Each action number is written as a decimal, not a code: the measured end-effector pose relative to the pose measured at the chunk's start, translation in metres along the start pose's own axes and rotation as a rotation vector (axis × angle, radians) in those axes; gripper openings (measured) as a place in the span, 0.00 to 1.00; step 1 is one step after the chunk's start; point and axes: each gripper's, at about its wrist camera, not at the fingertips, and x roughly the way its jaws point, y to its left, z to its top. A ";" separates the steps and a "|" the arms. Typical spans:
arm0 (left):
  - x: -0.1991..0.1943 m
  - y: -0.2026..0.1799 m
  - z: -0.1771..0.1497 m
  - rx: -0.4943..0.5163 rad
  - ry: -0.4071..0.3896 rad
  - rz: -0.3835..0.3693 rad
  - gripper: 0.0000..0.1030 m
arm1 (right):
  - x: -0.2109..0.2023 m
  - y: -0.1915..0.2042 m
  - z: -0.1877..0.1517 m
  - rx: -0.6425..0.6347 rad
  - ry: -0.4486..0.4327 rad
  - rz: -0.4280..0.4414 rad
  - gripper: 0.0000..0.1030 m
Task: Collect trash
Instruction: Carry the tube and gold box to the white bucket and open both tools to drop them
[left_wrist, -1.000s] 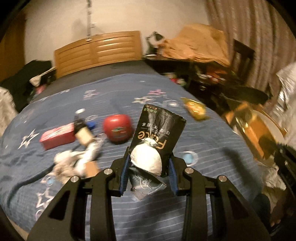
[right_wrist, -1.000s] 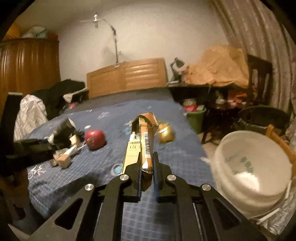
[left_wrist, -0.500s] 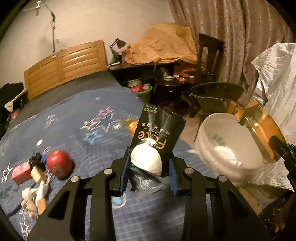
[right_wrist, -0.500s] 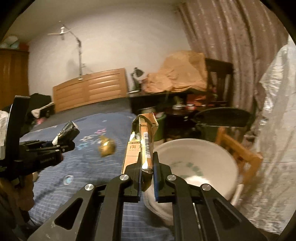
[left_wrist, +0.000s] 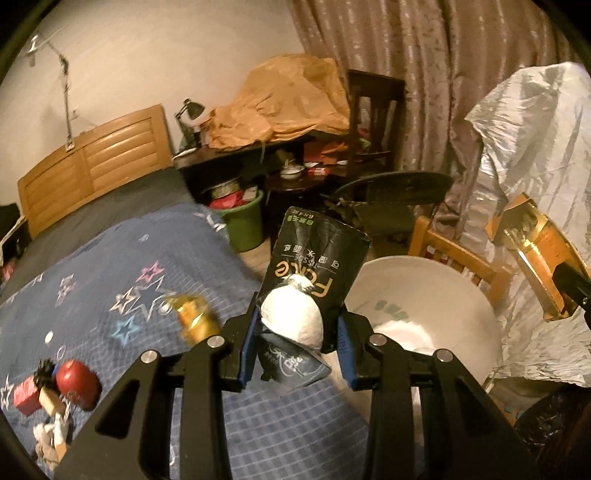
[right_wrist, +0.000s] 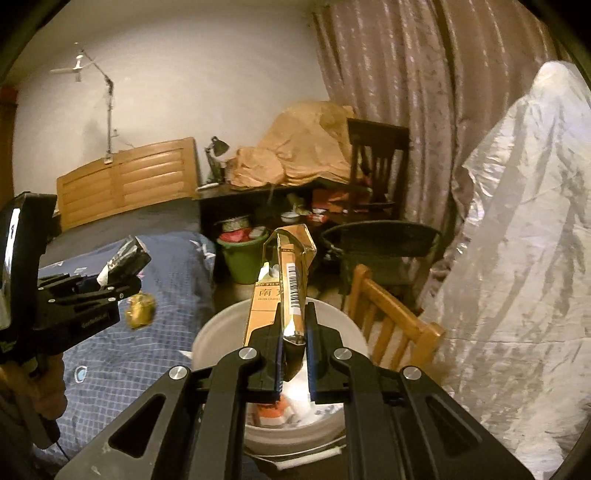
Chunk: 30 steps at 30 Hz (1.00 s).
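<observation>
Both grippers have swung away from the middle of the bed toward the white bucket (right_wrist: 221, 334) since one second ago, and the bucket now fills the near part of both views. Left gripper (left_wrist: 297, 345) is closed on a black tissue pack (left_wrist: 314, 266) together with a white wad (left_wrist: 291, 317); the pack stands up between the blue pads and hangs over the near edge of the bucket, at the corner of the bed (left_wrist: 129, 288). Right gripper (right_wrist: 295, 354) is clamped narrow on a flattened brown carton (right_wrist: 284, 291), which points up and forward, directly above the bucket opening. Inside the bucket some white and orange trash lies at the bottom. Just beside the bucket on the right is a wooden chair (right_wrist: 391, 325), and a large silver sheet (right_wrist: 517, 258) hangs beyond it. On the bed a yellow wrapper (left_wrist: 194, 321) lies near the corner, and a red round thing (left_wrist: 75, 380), a red box (left_wrist: 26, 395) and some crumpled pieces lie farther left. Behind, on the floor, stands a green bucket (right_wrist: 242, 260), then a dark desk with orange cloth (right_wrist: 295, 151), the headboard (right_wrist: 125, 184) and curtains (right_wrist: 406, 92).
</observation>
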 end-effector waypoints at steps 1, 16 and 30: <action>0.003 -0.006 0.003 0.007 -0.002 -0.008 0.33 | 0.002 -0.006 0.002 0.004 0.007 -0.007 0.10; 0.027 -0.058 0.012 0.105 0.006 -0.056 0.33 | 0.015 -0.031 0.014 0.002 0.025 -0.047 0.10; 0.051 -0.073 0.010 0.140 0.047 -0.069 0.33 | 0.038 -0.036 0.016 0.017 0.075 -0.029 0.10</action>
